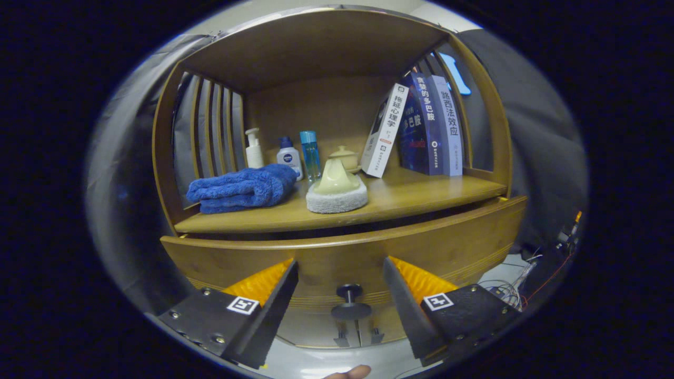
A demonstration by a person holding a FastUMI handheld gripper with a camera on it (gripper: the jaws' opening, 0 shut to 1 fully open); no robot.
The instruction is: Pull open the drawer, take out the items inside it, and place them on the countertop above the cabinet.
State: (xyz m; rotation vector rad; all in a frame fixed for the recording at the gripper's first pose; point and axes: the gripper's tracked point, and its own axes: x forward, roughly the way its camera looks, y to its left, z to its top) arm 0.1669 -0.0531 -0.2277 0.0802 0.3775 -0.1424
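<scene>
Gripper [340, 266] is spread wide, fingers well apart, nothing pinched between them. The drawer knob [347, 302] sits in the gap between the two fingers, roughly centred, slightly nearer the left finger's inner face than the right's. Neither finger touches it. The knob's stem points straight out toward the gripper, its round disc facing us, so the fingers flank it from left and right.

The drawer front [410, 247] is just beyond the fingertips, long axis running left to right. A dark slit shows between its top edge and the countertop [421, 192] above, wider toward the right; it looks a little ajar, though the fisheye bend could account for it. The drawer's inside is hidden, so its contents can't be told.

On the countertop, farther off: a folded blue towel [242, 188] at the left, a pale-handled scrub pad [337, 190] in the middle, three bottles [287, 153] and a small lidded pot [345, 157] behind them, and books [421, 126] leaning at the right. Whether any of these came from the drawer can't be told.

A fingertip [350, 372] shows at the near edge, below the gripper.

Judgement: this fits either closing on the knob to pull or having just let go of it. Any grip turns on the knob staying centred between the fingers.
</scene>
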